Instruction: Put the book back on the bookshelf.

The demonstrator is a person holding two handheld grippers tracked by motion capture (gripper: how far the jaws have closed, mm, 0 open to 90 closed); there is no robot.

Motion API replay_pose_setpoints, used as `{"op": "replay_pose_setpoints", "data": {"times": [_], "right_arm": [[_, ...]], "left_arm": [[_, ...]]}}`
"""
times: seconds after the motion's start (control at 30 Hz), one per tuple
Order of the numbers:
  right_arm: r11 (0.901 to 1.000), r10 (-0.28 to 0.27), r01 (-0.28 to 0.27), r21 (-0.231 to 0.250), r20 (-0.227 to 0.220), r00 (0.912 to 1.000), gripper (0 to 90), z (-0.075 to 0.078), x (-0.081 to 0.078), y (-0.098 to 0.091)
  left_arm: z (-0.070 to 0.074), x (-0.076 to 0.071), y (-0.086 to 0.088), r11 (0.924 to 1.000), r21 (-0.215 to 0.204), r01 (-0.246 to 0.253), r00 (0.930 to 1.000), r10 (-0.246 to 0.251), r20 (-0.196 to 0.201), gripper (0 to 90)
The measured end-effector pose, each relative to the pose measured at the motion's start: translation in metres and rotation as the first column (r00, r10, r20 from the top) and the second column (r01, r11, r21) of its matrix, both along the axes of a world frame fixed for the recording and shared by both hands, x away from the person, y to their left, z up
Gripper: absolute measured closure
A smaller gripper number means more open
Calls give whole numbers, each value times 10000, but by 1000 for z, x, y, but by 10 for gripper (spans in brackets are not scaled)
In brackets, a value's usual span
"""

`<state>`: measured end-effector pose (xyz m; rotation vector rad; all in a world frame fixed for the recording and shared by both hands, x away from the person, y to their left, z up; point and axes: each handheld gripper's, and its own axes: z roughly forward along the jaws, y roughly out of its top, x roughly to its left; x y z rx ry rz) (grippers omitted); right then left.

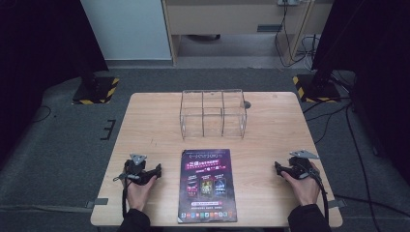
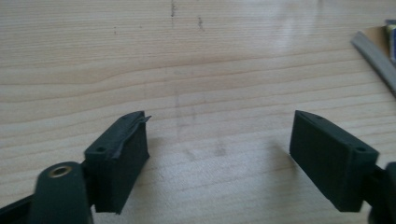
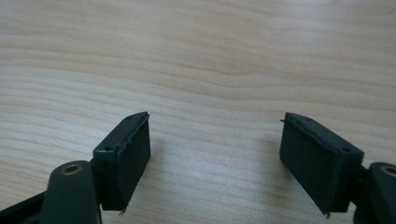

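Note:
A dark purple printed leaflet (image 1: 207,185) lies flat at the front middle of the wooden table (image 1: 145,125). Behind it stands a clear plastic rack with compartments (image 1: 213,113). My left gripper (image 1: 157,170) rests on the table left of the leaflet, held by a hand, jaws apart and pointing toward the leaflet. My right gripper (image 1: 277,167) rests right of the leaflet, likewise held and open. In the left gripper view the gripper (image 2: 219,137) has bare wood between its jaws, and the leaflet's edge (image 2: 373,51) shows at upper right. The right gripper (image 3: 215,140) also has bare wood between its jaws.
Two black stands with yellow-black striped bases (image 1: 96,89) (image 1: 316,87) sit on the grey floor beyond the table's far corners. Cables (image 1: 338,116) run over the floor at the right. A small dark round mark (image 1: 247,104) is on the table beside the rack.

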<state>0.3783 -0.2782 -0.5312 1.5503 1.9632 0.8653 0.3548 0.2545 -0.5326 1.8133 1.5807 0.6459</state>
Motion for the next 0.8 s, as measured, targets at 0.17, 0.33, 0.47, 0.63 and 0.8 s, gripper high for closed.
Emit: {"op": "replay_pose_setpoints", "data": {"times": [0.17,0.33,0.47,0.63,0.8], "right_arm": [[9992,217,-226,324,291,9993,265,10,-6,2],[9971,335,-367,666,480,9983,269,17,-11,3],[9945,492,-553,892,686,9964,275,24,-14,5],[9919,709,-802,988,942,9930,277,31,-16,12],[9895,928,-1038,1005,1085,9898,270,36,-18,18]], "left_arm": [[10,-9,-5,9990,-360,283,9987,-267,429,246],[18,-17,-13,9954,-792,548,9964,-494,684,300],[22,-21,-21,9920,-944,836,9935,-757,846,319],[24,-25,-30,9865,-1158,1158,9898,-1048,969,326],[24,-27,-38,9821,-1275,1384,9868,-1258,1023,352]]}}
